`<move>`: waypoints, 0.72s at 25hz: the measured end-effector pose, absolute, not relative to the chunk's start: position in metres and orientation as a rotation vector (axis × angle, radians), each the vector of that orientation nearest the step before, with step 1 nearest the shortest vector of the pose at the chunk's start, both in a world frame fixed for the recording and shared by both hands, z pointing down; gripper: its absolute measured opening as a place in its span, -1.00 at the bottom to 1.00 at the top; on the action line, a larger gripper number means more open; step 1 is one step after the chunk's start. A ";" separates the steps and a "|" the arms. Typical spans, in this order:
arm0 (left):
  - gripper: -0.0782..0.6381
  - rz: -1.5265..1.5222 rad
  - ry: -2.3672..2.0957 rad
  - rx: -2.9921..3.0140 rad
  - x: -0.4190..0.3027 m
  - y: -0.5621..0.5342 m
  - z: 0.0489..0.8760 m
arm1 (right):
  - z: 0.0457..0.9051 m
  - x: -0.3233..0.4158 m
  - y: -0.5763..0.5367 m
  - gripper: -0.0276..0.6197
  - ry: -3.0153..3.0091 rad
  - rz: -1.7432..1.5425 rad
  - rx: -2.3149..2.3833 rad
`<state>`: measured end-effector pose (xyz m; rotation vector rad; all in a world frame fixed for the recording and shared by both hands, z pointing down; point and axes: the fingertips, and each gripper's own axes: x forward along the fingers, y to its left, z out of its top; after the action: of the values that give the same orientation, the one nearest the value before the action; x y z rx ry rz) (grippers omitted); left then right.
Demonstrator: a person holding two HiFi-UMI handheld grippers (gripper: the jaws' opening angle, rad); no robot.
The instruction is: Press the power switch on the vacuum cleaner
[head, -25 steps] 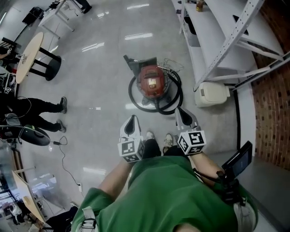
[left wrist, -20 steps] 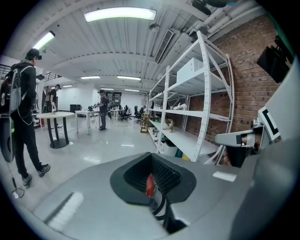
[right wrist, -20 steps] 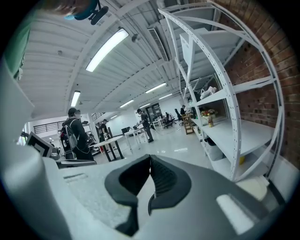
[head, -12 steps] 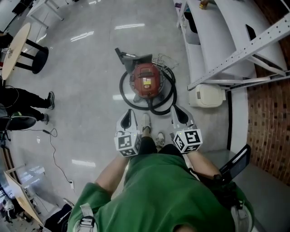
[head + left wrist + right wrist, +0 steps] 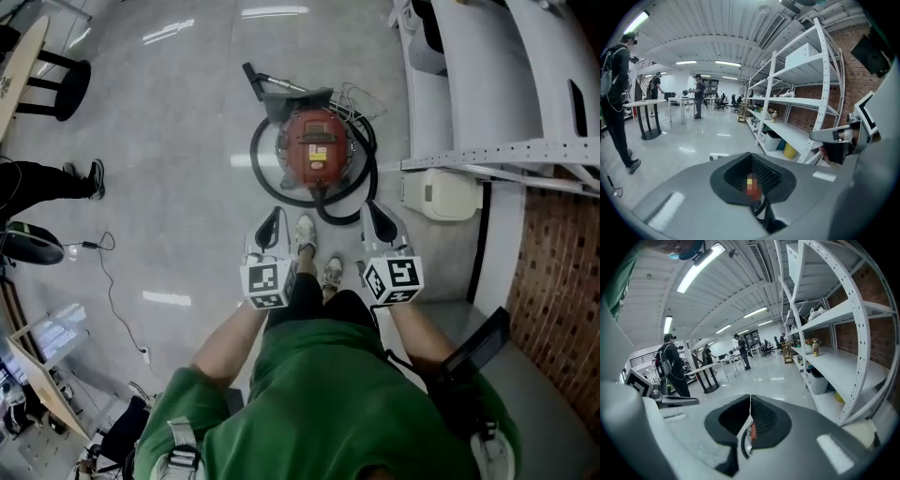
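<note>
Vacuum cleaner (image 5: 316,150) ahead of right gripper (image 5: 376,212)

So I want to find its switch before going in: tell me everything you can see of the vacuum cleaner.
The vacuum cleaner is a round red canister with a pale label on top, plastic by its look, upright on the glossy grey floor beside white shelving. Its black hose loops around the body, and a grey nozzle lies just beyond. The left gripper and right gripper are short of it, not touching. No switch can be made out.
</note>
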<state>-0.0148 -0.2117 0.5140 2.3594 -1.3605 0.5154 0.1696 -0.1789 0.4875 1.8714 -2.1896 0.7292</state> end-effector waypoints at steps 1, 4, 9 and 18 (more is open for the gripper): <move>-0.76 0.526 -1.352 2.354 -0.014 -0.216 0.520 | 0.494 0.169 -0.184 -0.90 -2.180 0.738 1.867; -0.76 0.552 -1.327 2.345 -0.011 -0.230 0.538 | 0.515 0.169 -0.201 -0.90 -2.154 0.764 1.849; -0.76 0.588 -1.298 2.325 -0.009 -0.252 0.571 | 0.556 0.161 -0.225 -0.89 -2.118 0.808 1.809; -0.76 0.646 -1.227 2.312 -0.002 -0.288 0.635 | 0.634 0.157 -0.257 -0.89 -2.032 0.892 1.762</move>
<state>-0.0025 -0.2882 0.6352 2.3125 -1.2274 0.6460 0.1567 -0.2570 0.6338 1.7622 -2.0320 0.8922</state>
